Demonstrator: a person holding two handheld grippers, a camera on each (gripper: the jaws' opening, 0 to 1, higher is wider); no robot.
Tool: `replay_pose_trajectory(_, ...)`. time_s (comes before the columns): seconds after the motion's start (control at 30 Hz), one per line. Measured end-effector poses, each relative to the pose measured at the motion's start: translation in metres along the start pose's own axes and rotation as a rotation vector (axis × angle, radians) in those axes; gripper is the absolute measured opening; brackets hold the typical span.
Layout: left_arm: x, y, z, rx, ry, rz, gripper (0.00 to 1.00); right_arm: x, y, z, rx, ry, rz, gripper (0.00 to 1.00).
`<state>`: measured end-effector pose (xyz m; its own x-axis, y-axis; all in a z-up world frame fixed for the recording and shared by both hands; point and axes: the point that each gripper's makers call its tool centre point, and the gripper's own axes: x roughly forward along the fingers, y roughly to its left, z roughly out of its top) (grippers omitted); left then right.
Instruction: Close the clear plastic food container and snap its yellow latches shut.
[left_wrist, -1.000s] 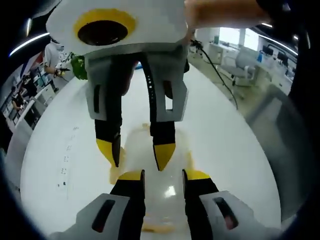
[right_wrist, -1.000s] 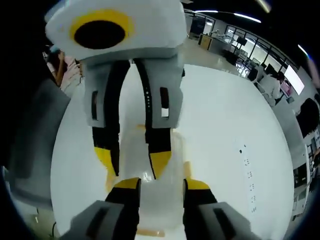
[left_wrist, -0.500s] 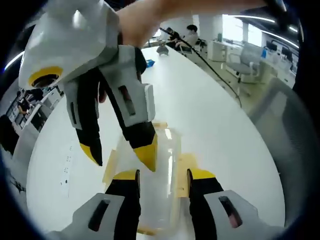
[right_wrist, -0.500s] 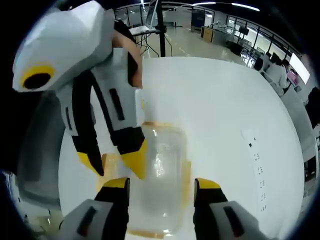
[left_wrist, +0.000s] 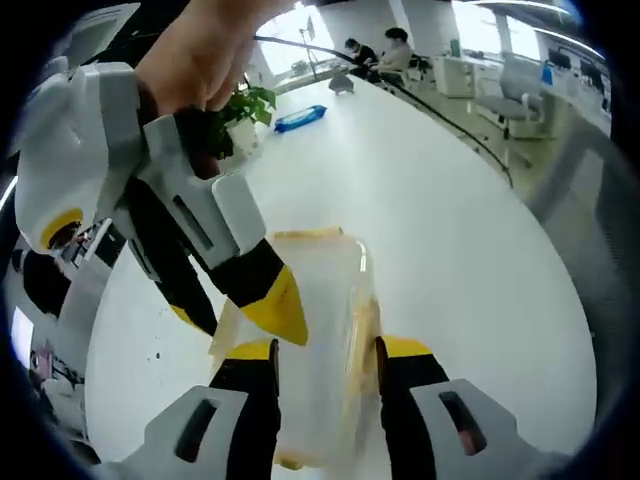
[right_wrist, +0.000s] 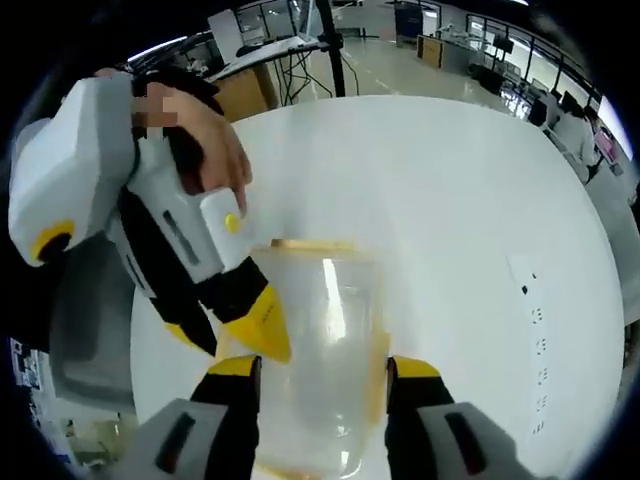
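Swung off to frame left since a second ago, right gripper (left_wrist: 240, 315) and left gripper (right_wrist: 230, 335), jaws apart, probably clearing the lid for pressing; container (left_wrist: 315, 340) low centre on table (left_wrist: 450, 230), between open jaws.
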<state>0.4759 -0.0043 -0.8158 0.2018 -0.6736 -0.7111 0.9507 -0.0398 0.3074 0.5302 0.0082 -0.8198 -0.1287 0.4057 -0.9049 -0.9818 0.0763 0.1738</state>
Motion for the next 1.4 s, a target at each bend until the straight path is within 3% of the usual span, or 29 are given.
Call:
replay_pose_trajectory(0.17,0.0,0.001,-0.001,-0.003,-0.003,0.034,0.35,0.002,0.003,0.001,-0.006,-0.014,0.025,0.48)
replay_pose_trajectory(0.3,-0.002,-0.005,0.0,-0.017,-0.004,0.058,0.34,0.007,0.011,0.005,-0.058,0.014,0.064,0.47)
replay_pose_trajectory(0.37,-0.003,-0.005,-0.001,-0.054,0.003,0.065,0.33,0.009,0.012,0.007,-0.049,0.02,0.072,0.47)
replay_pose_trajectory(0.5,-0.004,-0.008,-0.002,-0.053,0.02,0.085,0.32,0.01,0.017,0.007,-0.062,0.027,0.083,0.46)
replay_pose_trajectory(0.73,0.002,-0.004,-0.006,-0.048,0.068,0.093,0.3,0.013,0.018,0.005,-0.106,0.101,0.106,0.46)
replay_pose_trajectory(1.03,-0.002,-0.006,-0.002,-0.074,0.032,0.088,0.31,0.012,0.018,0.003,-0.116,0.118,0.115,0.47)
replay_pose_trajectory(1.1,-0.001,-0.007,-0.001,-0.043,0.045,0.087,0.33,0.011,0.017,0.003,-0.117,0.115,0.122,0.48)
replay_pose_trajectory(1.2,-0.003,-0.005,0.002,-0.082,0.027,0.06,0.34,0.009,0.016,0.003,-0.098,0.128,0.106,0.5)
replay_pose_trajectory(1.3,-0.007,-0.005,0.007,-0.166,-0.003,0.031,0.32,0.008,0.018,0.009,-0.104,0.12,0.088,0.66)
replay_pose_trajectory(1.4,-0.013,-0.005,0.01,-0.148,0.016,0.034,0.34,0.001,0.02,0.015,-0.131,0.118,0.074,0.62)
